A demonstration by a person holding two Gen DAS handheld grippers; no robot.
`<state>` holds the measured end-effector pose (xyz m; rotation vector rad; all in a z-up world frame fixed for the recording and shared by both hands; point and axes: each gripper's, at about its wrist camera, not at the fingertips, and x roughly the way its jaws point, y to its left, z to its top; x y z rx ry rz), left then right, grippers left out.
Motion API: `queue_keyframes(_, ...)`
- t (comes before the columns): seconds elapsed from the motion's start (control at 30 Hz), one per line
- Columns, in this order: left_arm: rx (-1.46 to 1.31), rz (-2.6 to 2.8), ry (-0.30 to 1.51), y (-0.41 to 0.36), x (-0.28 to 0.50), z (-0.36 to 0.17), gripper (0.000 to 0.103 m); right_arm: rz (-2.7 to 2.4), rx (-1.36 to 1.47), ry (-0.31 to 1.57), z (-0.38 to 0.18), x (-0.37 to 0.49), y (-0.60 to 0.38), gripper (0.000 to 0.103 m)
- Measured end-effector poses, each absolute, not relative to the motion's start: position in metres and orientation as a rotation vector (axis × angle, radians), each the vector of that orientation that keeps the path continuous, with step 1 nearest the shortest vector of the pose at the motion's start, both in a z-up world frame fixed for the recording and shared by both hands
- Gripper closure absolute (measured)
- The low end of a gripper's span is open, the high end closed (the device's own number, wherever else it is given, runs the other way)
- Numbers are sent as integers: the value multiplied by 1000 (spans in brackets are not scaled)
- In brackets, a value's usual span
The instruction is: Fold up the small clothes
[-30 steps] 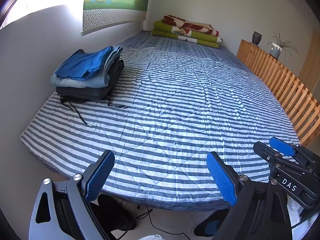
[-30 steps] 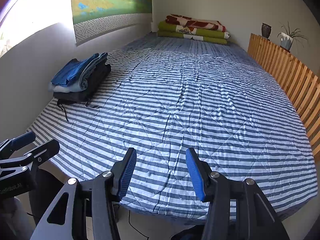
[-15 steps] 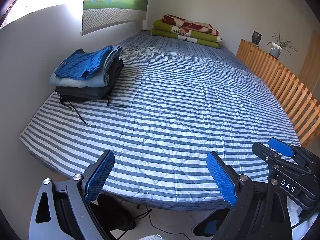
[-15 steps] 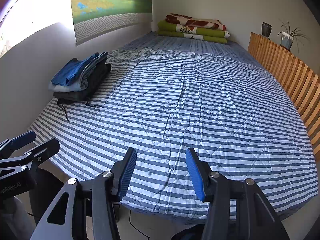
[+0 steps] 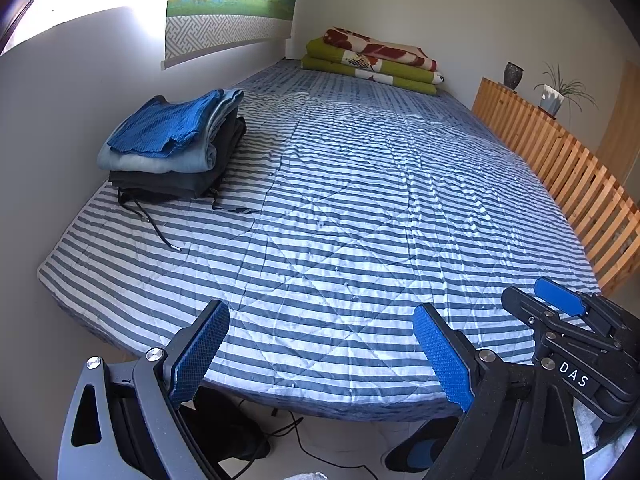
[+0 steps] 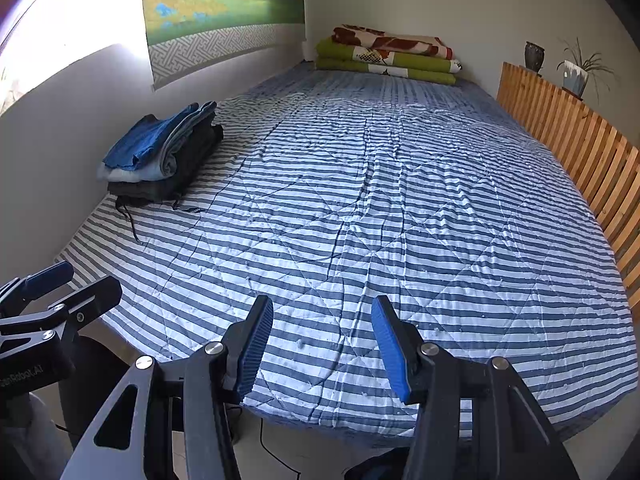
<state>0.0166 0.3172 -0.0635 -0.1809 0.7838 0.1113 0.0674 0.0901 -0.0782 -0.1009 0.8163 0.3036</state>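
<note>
Nothing has changed over the last second: left gripper and right gripper hover with jaws open and empty at the blue-and-white striped quilted bed's near edge, while the stack of folded blue, grey and black clothes sits far left, suggesting folding is finished.

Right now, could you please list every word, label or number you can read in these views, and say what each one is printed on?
"DAS": white letters on the body of the right gripper, seen from the left wrist view.
Mirrored white print on the body of the left gripper, in the right wrist view: cut off at the edge, not reliably readable.
Small tag beside the stack of folded clothes: too small to read.
</note>
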Motion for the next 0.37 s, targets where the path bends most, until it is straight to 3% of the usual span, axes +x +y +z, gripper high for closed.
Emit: queue_keyframes(0.37,-186,78,800,311,28,-72,8,300,-94,829,-84,72,86,56)
